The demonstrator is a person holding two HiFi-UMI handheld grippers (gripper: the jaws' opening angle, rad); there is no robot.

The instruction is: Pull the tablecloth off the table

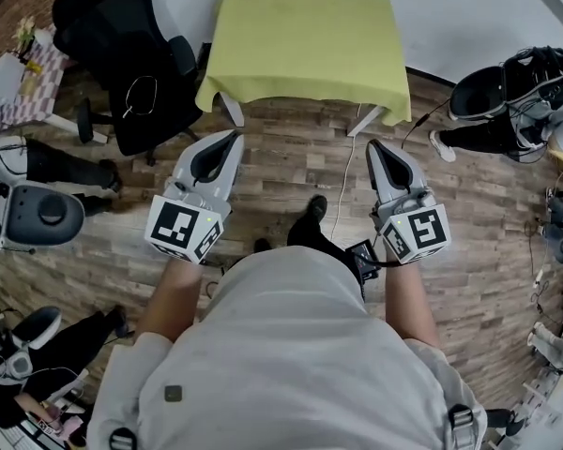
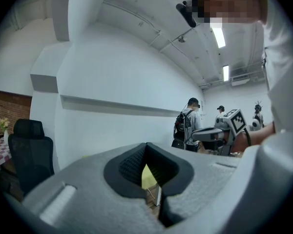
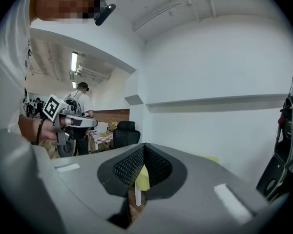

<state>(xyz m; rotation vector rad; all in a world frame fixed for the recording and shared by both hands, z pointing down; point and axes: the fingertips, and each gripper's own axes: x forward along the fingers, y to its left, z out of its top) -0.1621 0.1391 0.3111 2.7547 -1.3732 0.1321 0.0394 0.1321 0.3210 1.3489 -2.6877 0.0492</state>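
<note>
A yellow-green tablecloth [image 1: 305, 37] covers a small white-legged table by the far wall and hangs over its edges. Both grippers hover over the wooden floor, short of the table and apart from the cloth. My left gripper [image 1: 233, 137] is shut with nothing in it, tips pointing at the table's near-left corner. My right gripper [image 1: 373, 144] is shut and empty too, pointing at the near-right corner. Through each gripper's closed jaws only a sliver of the tablecloth [image 2: 147, 176] [image 3: 142, 176] and a white table leg [image 3: 137, 197] show.
A black office chair [image 1: 131, 59] stands left of the table. A white cable [image 1: 342, 187] trails over the floor between the grippers. A person [image 1: 507, 111] stands at the right, others at the left edge [image 1: 47, 162]. A checkered table [image 1: 26, 82] sits far left.
</note>
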